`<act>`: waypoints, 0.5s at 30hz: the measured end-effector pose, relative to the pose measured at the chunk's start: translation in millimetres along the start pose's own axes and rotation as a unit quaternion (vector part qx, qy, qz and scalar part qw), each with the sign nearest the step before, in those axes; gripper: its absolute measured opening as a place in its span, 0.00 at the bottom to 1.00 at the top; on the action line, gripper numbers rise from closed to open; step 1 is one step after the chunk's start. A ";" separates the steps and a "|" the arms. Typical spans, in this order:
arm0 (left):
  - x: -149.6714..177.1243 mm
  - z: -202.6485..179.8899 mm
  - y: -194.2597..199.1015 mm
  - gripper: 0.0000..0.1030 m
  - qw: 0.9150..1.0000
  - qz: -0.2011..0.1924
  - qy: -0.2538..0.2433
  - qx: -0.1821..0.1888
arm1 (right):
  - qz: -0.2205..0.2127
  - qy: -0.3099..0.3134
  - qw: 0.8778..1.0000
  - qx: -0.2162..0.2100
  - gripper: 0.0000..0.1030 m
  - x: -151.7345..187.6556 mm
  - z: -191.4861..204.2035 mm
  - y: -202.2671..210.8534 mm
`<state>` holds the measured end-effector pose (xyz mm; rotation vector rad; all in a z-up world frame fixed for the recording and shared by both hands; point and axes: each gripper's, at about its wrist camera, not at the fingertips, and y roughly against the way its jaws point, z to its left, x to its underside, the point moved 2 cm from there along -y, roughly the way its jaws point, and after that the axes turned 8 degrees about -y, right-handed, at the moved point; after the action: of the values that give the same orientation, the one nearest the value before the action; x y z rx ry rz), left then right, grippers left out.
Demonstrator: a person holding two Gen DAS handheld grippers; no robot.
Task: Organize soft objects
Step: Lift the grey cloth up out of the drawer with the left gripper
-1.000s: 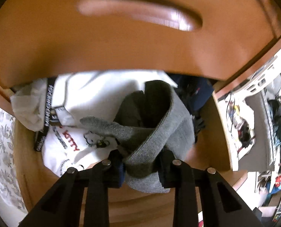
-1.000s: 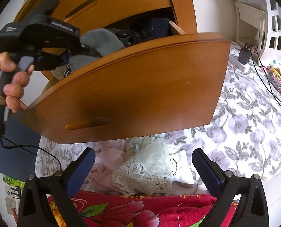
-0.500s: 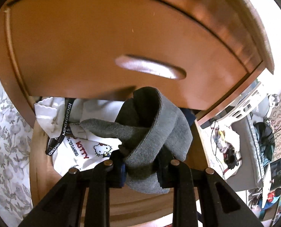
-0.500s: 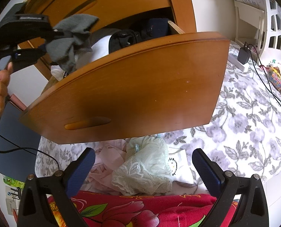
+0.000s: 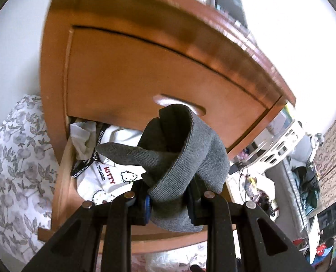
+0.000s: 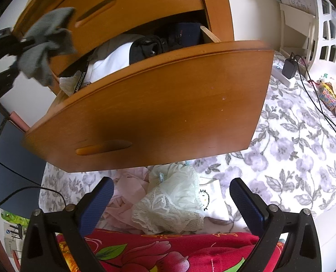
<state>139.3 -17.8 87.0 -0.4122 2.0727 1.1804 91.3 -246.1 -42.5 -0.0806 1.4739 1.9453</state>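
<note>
My left gripper is shut on a grey sock bundle, held up in front of the wooden nightstand and above the open drawer. The right wrist view shows the same grey sock bundle hanging at the far left, clear of the drawer. Inside the drawer lie white cartoon-print cloth, a black lettered strap and dark clothes. My right gripper stands open over a pale lace garment and pink cloth on the bed.
The drawer front juts out over the floral bedsheet. A red flowered blanket lies nearest me. A charger and cables sit at the right by a white lattice shelf. A closed upper drawer is above.
My left gripper has lifted the grey sock bundle up and back out of the drawer, away to the left. The right gripper has stayed still and open.
</note>
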 end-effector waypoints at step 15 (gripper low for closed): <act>21.5 8.0 84.4 0.25 0.996 -0.077 0.000 -0.036 | -0.003 0.006 1.000 0.018 1.00 -0.2 1.5 0.5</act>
<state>78.9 35.4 121.3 -0.5952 1.9649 1.1655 91.7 -245.0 -41.4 -0.0809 1.5150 1.9164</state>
